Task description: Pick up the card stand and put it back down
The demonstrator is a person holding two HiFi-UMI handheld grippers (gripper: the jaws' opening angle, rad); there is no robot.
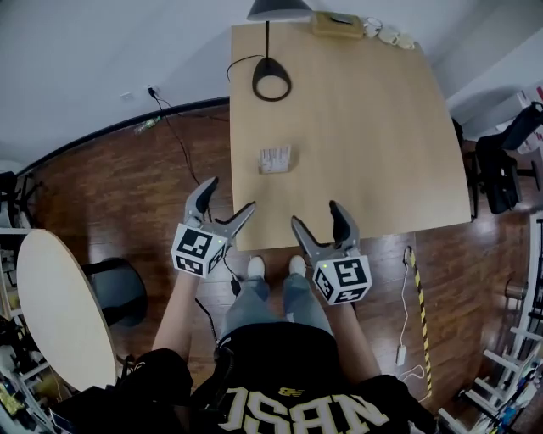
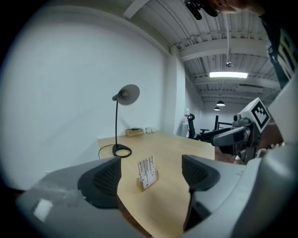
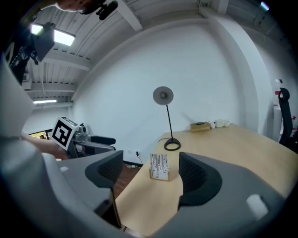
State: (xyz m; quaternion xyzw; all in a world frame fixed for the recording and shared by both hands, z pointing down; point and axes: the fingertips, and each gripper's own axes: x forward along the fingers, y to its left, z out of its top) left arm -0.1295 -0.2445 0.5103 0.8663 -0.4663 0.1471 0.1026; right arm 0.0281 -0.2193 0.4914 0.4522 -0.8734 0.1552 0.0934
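The card stand (image 1: 275,158) is a small wooden base with white cards upright in it, on the light wooden table (image 1: 373,144), left of centre. Both grippers hover at the table's near edge, short of the stand. My left gripper (image 1: 231,195) is open and empty, over the near left corner. My right gripper (image 1: 315,213) is open and empty too, just right of it. In the left gripper view the card stand (image 2: 147,173) shows farther off between the jaws; the right gripper view frames the card stand (image 3: 159,168) the same way.
A black desk lamp (image 1: 271,80) stands behind the stand with its cord trailing off the left edge. A wooden box (image 1: 337,24) and white cups (image 1: 389,34) sit at the far edge. A round table (image 1: 59,305) is at left, a black chair (image 1: 501,169) at right.
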